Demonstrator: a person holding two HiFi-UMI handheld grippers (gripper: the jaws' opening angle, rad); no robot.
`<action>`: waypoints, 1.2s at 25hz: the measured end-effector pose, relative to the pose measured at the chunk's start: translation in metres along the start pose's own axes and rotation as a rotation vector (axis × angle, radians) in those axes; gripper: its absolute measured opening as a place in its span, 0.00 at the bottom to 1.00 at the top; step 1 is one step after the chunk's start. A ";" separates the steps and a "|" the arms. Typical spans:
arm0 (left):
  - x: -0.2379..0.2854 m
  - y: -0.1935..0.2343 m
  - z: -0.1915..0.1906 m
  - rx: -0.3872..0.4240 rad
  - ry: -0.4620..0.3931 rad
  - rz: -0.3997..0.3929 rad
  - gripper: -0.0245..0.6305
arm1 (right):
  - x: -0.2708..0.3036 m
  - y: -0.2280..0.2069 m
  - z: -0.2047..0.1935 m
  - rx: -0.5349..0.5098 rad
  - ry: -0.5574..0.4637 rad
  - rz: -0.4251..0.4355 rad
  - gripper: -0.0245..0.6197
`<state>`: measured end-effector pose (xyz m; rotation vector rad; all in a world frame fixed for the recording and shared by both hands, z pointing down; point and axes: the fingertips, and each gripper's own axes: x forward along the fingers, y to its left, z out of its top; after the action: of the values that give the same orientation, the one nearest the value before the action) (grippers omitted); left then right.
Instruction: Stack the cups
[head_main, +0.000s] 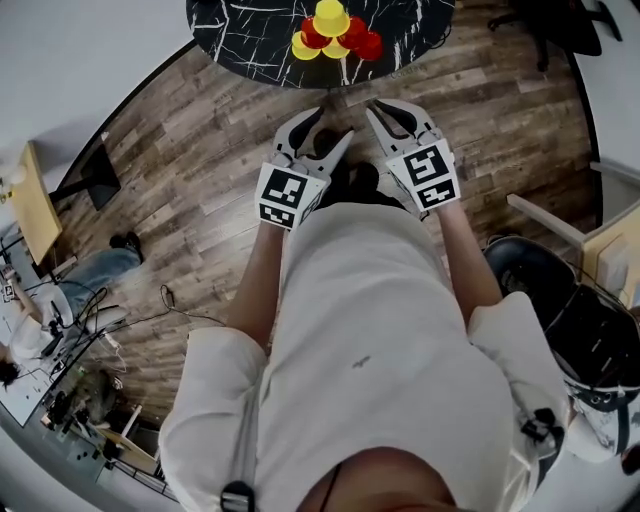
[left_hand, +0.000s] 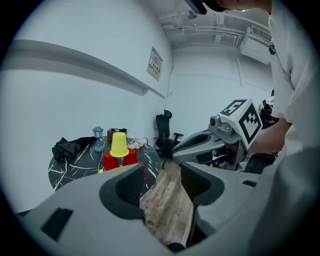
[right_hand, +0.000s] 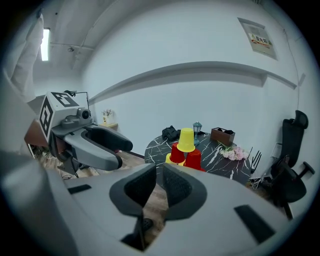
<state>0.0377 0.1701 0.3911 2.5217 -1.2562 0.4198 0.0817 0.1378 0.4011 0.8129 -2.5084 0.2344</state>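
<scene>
The left tool (head_main: 325, 135) is hanging wide open and the right tool (head_main: 395, 118) nearly closed, both empty, while the probably light, crushable cups (head_main: 333, 30) are waiting for gentle side-wall grips.

A white short-sleeved shirt (head_main: 370, 320) is worn, with wide, loose sleeves (head_main: 215, 395). The left tongs (left_hand: 162, 182) and the right tongs (right_hand: 156, 187) are shelled in smooth light grey plastic, and black dimpled pads (left_hand: 131, 184) are set into recessed inner faces. Each is topped by a white cube (head_main: 286, 195) on which black square markers are printed.
</scene>
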 end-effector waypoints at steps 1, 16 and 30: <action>-0.003 -0.003 -0.001 -0.005 -0.004 0.008 0.39 | -0.003 0.002 -0.001 -0.001 -0.002 0.003 0.10; -0.034 -0.033 -0.020 -0.042 -0.048 0.065 0.23 | -0.029 0.037 -0.033 0.026 0.000 0.025 0.05; -0.044 -0.039 -0.014 -0.023 -0.072 0.088 0.10 | -0.041 0.054 -0.032 0.037 -0.018 0.074 0.05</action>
<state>0.0421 0.2299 0.3816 2.4893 -1.3950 0.3341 0.0915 0.2119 0.4076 0.7408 -2.5606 0.3002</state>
